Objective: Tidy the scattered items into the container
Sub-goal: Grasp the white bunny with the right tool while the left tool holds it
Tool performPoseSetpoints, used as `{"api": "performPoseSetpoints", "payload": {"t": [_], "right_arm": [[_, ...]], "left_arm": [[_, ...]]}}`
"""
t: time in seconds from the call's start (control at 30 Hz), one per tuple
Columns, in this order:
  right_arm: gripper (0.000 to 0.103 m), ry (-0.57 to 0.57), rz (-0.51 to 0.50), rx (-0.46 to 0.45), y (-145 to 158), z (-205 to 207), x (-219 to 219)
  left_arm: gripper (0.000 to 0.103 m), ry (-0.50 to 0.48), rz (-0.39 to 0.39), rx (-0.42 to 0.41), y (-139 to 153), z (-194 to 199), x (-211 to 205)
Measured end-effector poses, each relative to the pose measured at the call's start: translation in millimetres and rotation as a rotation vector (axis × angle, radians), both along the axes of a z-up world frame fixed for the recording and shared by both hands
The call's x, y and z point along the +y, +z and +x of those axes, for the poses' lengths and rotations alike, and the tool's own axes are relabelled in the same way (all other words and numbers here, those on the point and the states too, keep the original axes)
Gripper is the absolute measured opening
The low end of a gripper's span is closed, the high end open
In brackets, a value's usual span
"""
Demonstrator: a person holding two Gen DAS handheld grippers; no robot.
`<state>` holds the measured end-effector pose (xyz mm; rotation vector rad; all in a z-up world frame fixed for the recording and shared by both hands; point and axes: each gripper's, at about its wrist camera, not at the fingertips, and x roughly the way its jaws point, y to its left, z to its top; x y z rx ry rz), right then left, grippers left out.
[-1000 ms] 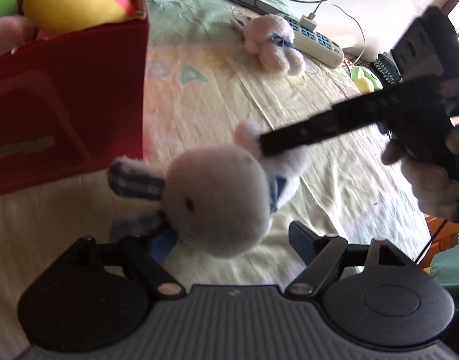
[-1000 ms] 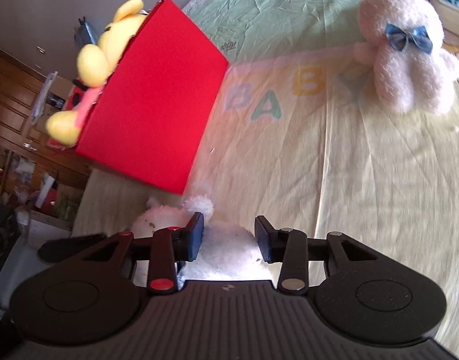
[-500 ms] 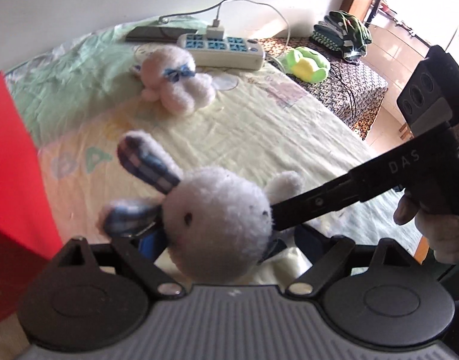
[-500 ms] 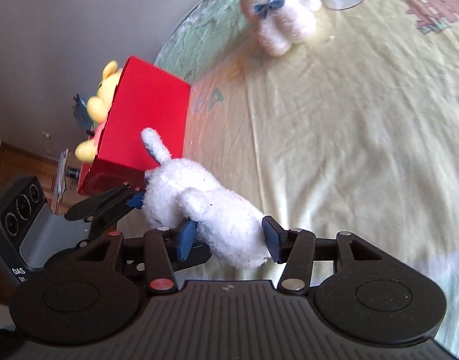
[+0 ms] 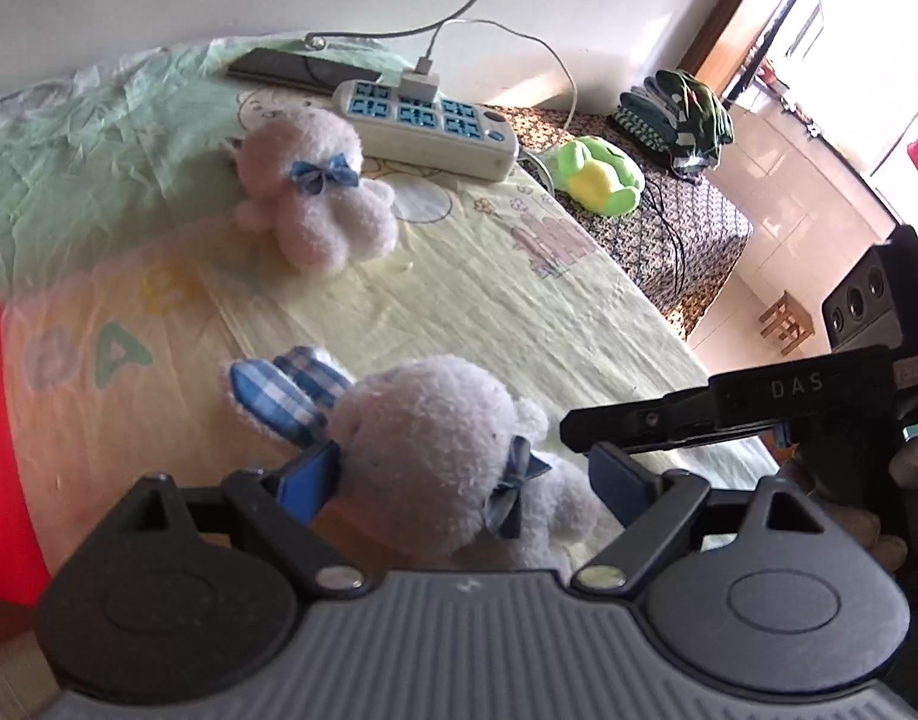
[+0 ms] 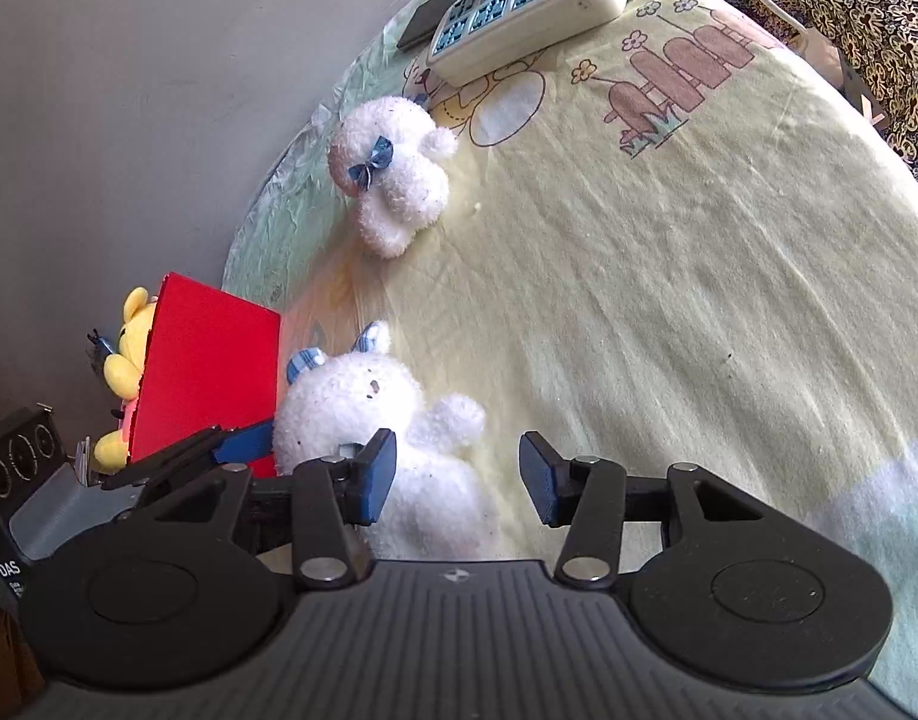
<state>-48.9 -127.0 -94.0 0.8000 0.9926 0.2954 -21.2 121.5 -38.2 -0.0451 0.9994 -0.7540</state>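
Observation:
A white plush rabbit [image 5: 423, 450] with blue checked ears and a blue bow sits between the fingers of my left gripper [image 5: 462, 477], whose jaws stand wide around its head. It also shows in the right wrist view [image 6: 363, 414]. My right gripper [image 6: 456, 477] is open, its jaws around the rabbit's lower body without squeezing it. A second white plush with a blue bow [image 5: 318, 189] lies further back on the bed, also in the right wrist view [image 6: 393, 180]. The red box [image 6: 210, 372] stands at the left with a yellow plush [image 6: 126, 354] in it.
A white power strip [image 5: 426, 126] with cables and a dark flat device [image 5: 297, 69] lie at the bed's far edge by the wall. A green-yellow plush [image 5: 597, 177] and folded clothes [image 5: 675, 114] sit on a patterned stool beyond the bed. The yellow sheet [image 6: 669, 300] stretches right.
Both grippers swung with the rabbit away from the red box toward the bed's middle. The right gripper's jaws have opened off the rabbit's body.

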Motion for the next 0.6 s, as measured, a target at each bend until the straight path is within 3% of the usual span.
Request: {"api": "performPoseSetpoints", "payload": {"t": [0.23,0.3,0.53,0.6], "right_arm": [[0.056,0.003,0.035,-0.073,4.8,17.4,1.3],[0.063,0.03,0.02,-0.081,4.0,29.3,8.4],[0.066,0.128,0.107,-0.045,-6.7,47.9,28.0],[0.069,0.138,0.126,-0.021,-12.5,49.6,31.1]], "left_arm": [[0.089,0.093,-0.114,0.13,-11.2,3.3,24.9],[0.088,0.107,-0.116,0.131,-13.4,4.4,21.8],[0.086,0.116,-0.06,0.124,-23.9,1.1,11.2],[0.08,0.134,-0.034,0.116,-26.7,0.9,9.8]]}}
